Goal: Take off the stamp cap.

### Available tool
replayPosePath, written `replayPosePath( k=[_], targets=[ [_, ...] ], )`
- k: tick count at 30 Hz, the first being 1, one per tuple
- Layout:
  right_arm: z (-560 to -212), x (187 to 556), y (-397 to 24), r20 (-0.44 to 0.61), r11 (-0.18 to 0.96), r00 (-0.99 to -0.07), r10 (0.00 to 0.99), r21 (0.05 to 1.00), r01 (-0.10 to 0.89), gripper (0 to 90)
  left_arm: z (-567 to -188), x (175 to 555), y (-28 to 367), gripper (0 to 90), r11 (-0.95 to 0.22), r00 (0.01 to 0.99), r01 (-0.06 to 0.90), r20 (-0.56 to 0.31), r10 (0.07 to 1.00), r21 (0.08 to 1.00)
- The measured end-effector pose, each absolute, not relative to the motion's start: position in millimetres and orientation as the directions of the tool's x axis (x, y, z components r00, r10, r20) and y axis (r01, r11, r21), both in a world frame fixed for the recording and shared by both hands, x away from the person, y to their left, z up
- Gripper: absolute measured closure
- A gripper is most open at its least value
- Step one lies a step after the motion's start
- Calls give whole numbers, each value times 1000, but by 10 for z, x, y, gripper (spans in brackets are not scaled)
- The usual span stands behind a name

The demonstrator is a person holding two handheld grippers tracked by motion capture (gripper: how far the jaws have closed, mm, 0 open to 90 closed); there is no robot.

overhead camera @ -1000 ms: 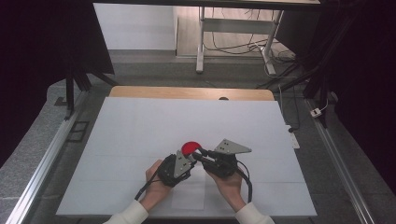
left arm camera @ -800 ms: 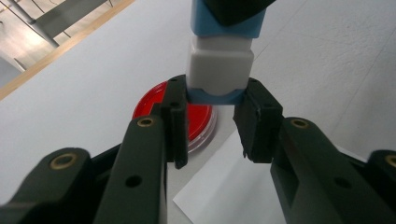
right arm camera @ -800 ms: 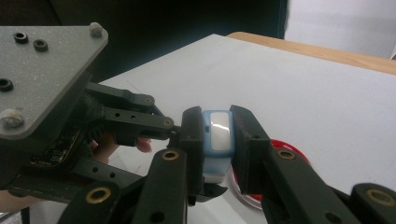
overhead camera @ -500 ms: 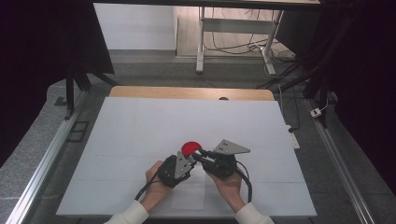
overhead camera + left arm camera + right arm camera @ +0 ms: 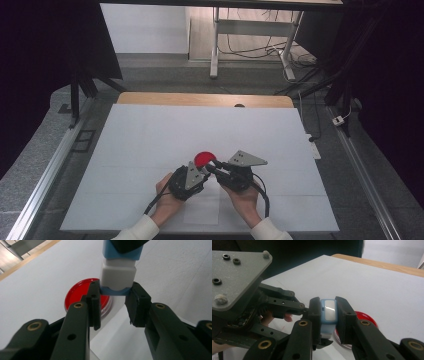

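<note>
Both grippers are pinching the same small blue-and-white box [image 5: 118, 275]: left gripper [image 5: 113, 296] fingers clamp one end, right gripper [image 5: 329, 312] the other, just above the red lid [image 5: 204, 159] on the surface. Looks mid pull-apart; next needs a steady opposite tug.

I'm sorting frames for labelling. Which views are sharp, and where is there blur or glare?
High view: table evenly lit and sharp, dark surroundings, red dish small. Left gripper view: blue-and-white block and dish fairly sharp, near jaws soft. Right gripper view: soft throughout, faint sheen on the block's white face, left gripper close and dim.
</note>
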State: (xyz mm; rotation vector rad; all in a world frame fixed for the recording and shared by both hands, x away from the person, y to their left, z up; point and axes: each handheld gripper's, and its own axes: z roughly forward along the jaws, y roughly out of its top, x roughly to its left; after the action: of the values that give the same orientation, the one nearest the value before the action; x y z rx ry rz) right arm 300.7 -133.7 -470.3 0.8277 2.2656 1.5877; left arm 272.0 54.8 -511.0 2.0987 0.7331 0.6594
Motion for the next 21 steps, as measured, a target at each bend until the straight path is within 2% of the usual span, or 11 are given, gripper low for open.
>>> replayPosePath(
  k=[2, 4, 13, 21],
  targets=[
    [-4701, 3004, -1334, 110, 247, -805, 583, 920, 304, 747, -5118, 2728, 558, 658, -492, 702, 287, 170, 692, 822],
    [-4695, 3006, -1331, 108, 255, -806, 582, 917, 307, 747, -5123, 2723, 553, 658, -497, 699, 283, 178, 692, 820],
    [-4702, 3015, -1319, 106, 272, -810, 576, 910, 313, 748, -5132, 2691, 523, 660, -586, 685, 222, 304, 663, 779],
    [-4695, 3017, -1331, 117, 259, -809, 576, 912, 317, 748, -5122, 2708, 543, 659, -546, 696, 247, 245, 675, 801]
  ],
)
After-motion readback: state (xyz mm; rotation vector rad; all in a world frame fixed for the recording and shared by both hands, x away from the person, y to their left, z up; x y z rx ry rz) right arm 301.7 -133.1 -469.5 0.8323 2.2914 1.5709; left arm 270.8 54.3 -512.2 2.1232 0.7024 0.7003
